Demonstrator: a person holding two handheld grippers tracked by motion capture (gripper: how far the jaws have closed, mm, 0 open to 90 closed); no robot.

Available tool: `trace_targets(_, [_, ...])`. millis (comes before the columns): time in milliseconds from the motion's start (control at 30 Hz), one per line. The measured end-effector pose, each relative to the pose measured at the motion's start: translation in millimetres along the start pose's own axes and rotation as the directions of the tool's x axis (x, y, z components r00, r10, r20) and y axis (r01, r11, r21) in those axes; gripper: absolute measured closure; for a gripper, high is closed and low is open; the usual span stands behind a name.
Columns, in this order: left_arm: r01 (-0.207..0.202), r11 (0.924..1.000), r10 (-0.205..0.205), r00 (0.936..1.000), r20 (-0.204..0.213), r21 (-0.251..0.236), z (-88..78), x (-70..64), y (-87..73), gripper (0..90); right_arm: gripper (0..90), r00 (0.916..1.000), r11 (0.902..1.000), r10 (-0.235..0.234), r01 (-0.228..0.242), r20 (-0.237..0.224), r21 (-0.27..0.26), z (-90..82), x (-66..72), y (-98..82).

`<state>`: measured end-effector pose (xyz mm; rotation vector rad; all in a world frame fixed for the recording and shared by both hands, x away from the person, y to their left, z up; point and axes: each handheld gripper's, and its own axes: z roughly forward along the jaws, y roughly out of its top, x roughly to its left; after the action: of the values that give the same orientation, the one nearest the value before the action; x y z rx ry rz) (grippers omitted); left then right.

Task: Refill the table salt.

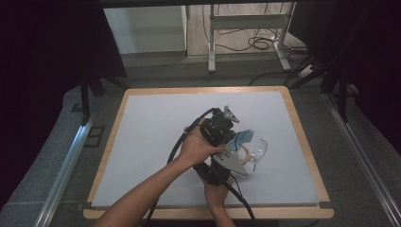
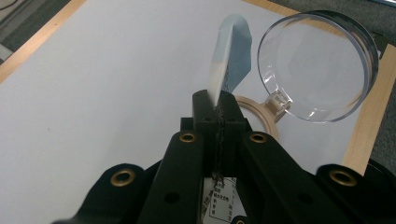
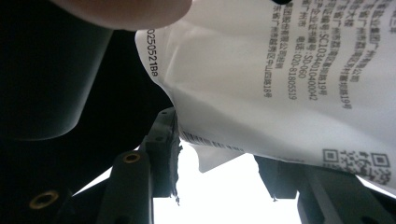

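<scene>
Right of centre in the high view, we see a pale blue-and-white printed sachet [image 2: 227, 56] clamped between the left gripper's [image 2: 218, 103] 2 closed black jaws. A clear round plastic cup [image 2: 317, 65] sits beside it. The right gripper's [image 3: 219, 158] jaws stand apart beneath the sachet.

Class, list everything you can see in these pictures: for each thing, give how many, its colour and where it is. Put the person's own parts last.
Packet: one, white and blue, printed text; clamped in left gripper above the mat.
Clear round lid: one, transparent; right of the packet.
Wooden ring: one, pale wood; beneath the lid's edge.
Mat: one, white; on the board.
Board: one, light wood; under the mat.
Metal frame: one, grey; beyond the board.
Left gripper: black, shut on packet.
Right gripper: black, open beside packet.
Hands: two, mid-mat.
</scene>
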<state>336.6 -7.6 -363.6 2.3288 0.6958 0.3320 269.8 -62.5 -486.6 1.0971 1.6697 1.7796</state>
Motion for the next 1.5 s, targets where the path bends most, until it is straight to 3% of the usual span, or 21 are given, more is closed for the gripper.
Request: trace_targets(1500, [-0.007, 1.0000, 0.007, 1.0000, 0.002, 0.007, 2.3, -1.7, 0.3, 89.5, 54.2, 1.0000, 1.0000, 0.004, -0.004, 0.002, -0.004, -1.1, -0.8, -1.1])
